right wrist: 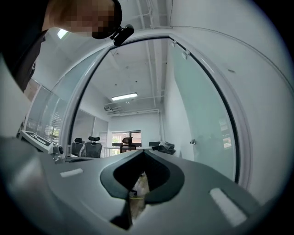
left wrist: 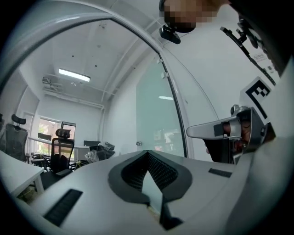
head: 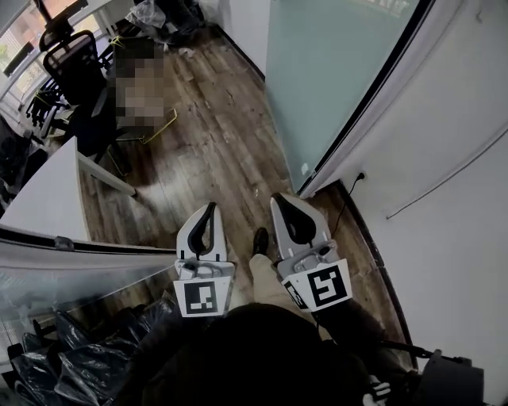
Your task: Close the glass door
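A frosted glass pane (head: 333, 71) in a dark frame stands ahead on the right, with a small knob (right wrist: 193, 142) on it. It also shows as the frosted glass pane (left wrist: 156, 114) in the left gripper view. A second glass panel (head: 71, 273) with a white top rail stands close on my left. My left gripper (head: 210, 209) and right gripper (head: 282, 200) are held side by side over the wooden floor, pointing level into the room. Both are shut and hold nothing. Neither touches any glass. The left gripper (left wrist: 148, 153) and right gripper (right wrist: 142, 153) show jaws meeting at the tip.
A white desk (head: 44, 194) and black office chairs (head: 71, 59) stand at the left. Black bags (head: 48, 361) lie behind the near glass panel. The white wall (head: 444, 158) runs along the right, with a socket and cable (head: 343, 208) at its foot. Clutter (head: 159, 16) lies at the far end.
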`<act>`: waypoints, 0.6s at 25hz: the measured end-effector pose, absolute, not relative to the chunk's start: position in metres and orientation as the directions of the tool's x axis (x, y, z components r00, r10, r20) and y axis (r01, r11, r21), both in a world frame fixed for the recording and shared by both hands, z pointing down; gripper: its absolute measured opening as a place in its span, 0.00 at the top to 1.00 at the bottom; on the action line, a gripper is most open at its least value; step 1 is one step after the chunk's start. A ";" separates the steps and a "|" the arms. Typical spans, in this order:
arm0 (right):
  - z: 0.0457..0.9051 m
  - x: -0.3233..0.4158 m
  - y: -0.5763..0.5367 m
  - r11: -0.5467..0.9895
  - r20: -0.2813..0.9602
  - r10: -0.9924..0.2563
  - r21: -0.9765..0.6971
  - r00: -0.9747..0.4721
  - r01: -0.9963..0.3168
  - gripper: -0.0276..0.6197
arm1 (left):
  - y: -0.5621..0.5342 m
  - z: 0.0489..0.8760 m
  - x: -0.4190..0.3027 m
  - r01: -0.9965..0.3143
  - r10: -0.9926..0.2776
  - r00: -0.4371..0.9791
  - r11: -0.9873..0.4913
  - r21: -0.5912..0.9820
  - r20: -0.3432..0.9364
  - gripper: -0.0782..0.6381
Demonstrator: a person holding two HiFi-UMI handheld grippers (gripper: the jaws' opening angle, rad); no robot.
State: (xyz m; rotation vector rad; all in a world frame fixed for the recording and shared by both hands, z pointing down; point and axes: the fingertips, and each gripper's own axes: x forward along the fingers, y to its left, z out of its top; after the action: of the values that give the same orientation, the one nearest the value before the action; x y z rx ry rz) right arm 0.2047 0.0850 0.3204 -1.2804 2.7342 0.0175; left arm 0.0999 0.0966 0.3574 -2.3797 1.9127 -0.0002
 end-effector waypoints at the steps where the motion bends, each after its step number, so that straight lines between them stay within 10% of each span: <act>1: 0.319 0.203 0.054 0.646 -0.117 -0.761 -0.044 -0.638 -0.762 0.95 | 0.065 0.355 0.100 -0.973 -0.973 0.221 -0.217 -0.079 -0.059 0.90; 15: 0.293 0.184 -0.266 0.651 -0.116 -0.757 -0.063 -0.643 -0.756 0.95 | -0.257 0.314 0.091 -0.970 -0.967 0.233 -0.224 -0.097 -0.098 0.90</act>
State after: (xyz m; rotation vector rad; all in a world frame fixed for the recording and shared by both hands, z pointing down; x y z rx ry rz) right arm 0.1843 -0.2660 0.2934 -1.2592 2.7332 -0.0133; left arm 0.0915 -0.2573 0.3143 -2.3553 1.8641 0.0252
